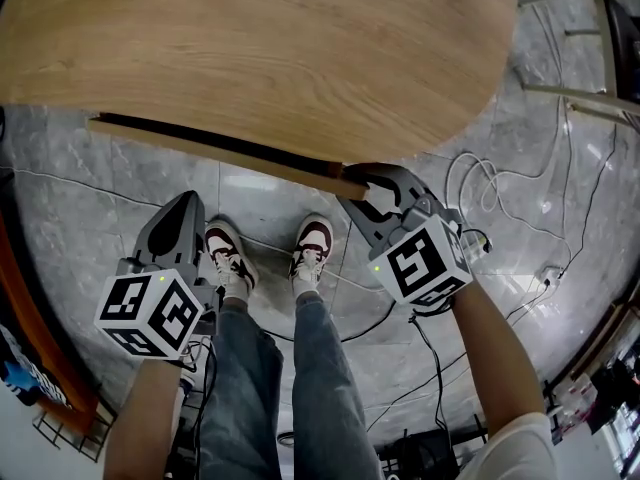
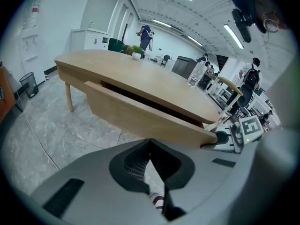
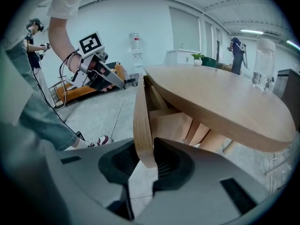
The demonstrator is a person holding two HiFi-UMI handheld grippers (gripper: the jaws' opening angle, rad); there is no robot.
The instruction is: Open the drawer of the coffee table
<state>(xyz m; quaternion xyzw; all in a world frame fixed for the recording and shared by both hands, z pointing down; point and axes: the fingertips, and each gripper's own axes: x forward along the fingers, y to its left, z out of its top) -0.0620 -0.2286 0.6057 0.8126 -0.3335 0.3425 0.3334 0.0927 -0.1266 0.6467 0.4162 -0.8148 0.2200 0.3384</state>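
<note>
Grey marbled floor (image 1: 80, 198) spreads out on every side of the coffee table (image 1: 260, 48), whose big oval wooden top fills the upper part of your head view. Under the top's near edge sits the drawer (image 2: 136, 114). Its long wooden front stands a little way out from the table, and a dark gap shows between the front and the top.

Your right gripper (image 1: 358, 186) is at the right-hand end of that front, tucked just under the table's rim. Its jaws are clamped on the panel's end edge, one pad on each face of the board. The right cube (image 1: 425, 263) shows a bold black-and-white square marker towards you, with a small green light beside it.

Your left gripper (image 1: 183, 206) hangs well clear of the table on the near side, to the left of the drawer. Its jaws are pressed together with nothing between them, and it points down towards the floor. The left cube (image 1: 150, 313) shows the same kind of black-and-white marker.

Your two shoes (image 1: 228, 258) stand on the floor just short of the drawer front, between the grippers. A thin white cable (image 1: 480, 183) loops over the tiles off the table's right end.
</note>
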